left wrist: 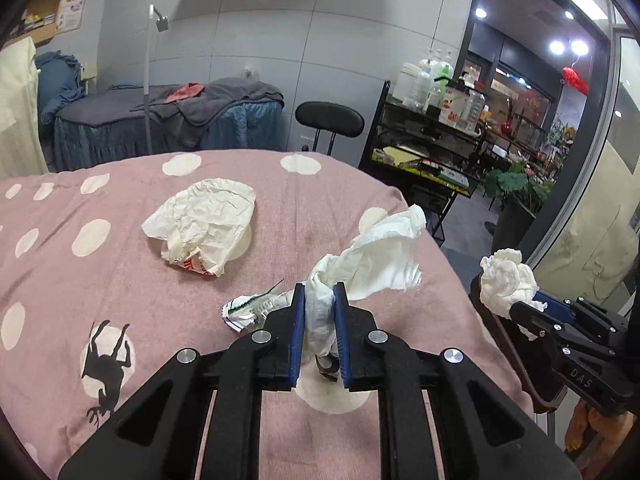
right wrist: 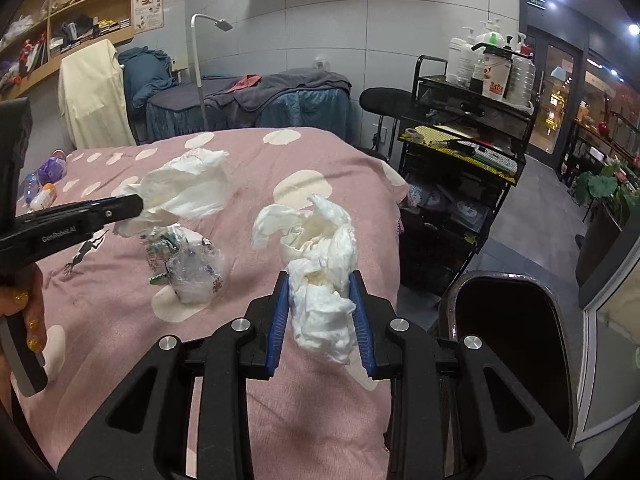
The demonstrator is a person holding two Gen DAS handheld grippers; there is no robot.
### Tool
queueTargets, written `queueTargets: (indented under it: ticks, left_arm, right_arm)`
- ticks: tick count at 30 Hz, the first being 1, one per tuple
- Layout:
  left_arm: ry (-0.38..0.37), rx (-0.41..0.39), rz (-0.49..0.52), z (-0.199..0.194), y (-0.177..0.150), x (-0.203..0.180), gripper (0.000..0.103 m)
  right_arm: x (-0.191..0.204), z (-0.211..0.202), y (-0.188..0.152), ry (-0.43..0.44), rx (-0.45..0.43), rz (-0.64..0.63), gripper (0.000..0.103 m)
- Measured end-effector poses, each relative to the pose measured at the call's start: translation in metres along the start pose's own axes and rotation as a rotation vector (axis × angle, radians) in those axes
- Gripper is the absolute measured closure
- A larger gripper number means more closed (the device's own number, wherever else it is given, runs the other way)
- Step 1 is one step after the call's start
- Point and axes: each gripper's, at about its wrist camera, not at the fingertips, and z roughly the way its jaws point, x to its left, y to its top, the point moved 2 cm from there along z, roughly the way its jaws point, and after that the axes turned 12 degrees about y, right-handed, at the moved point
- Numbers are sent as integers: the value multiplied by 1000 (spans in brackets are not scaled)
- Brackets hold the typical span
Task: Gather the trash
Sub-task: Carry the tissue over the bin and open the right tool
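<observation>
- A bed with a pink spotted cover [left wrist: 100, 240] fills both wrist views; scraps of trash lie on it
- The left gripper [left wrist: 320, 300] has its blue jaws pressed together on a long white tissue [left wrist: 376, 256], which sticks up and flares out beyond the tips, lifted off the cover
- The right gripper [right wrist: 322, 292] pinches a crumpled white tissue wad [right wrist: 320, 248] between its jaws, held above the bed's edge
- A dark bin [right wrist: 512, 340], open at the top, stands just beside the bed, to the right of the right gripper
- Not yet collected on the cover: a crinkled paper wrapper [left wrist: 204, 224] further up, and a clear plastic wrapper [right wrist: 192, 268] near the left gripper
- Step in hand, as a judgement: both pieces are picked up and the carry to the bin is under way
- The next move calls for bringing each gripper over the bin's mouth and opening the jaws so the tissue falls inside, the right one first as it is nearer
</observation>
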Motion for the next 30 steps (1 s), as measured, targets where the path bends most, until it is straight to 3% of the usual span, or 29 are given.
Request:
queueTargets:
  ticks: [6, 13, 30]
  left_arm:
    - [-15, -68, -28, -38, -9, -6, 89]
    - [-76, -87, -31, -61, -22, -29, 89]
    - [-183, -83, 66, -70, -35, -104, 89]
  right_arm:
    - [0, -25, -10, -14, -48, 20, 72]
    - [-9, -51, -25, -47, -83, 53, 72]
    - [-95, -97, -77, -191, -90, 250, 72]
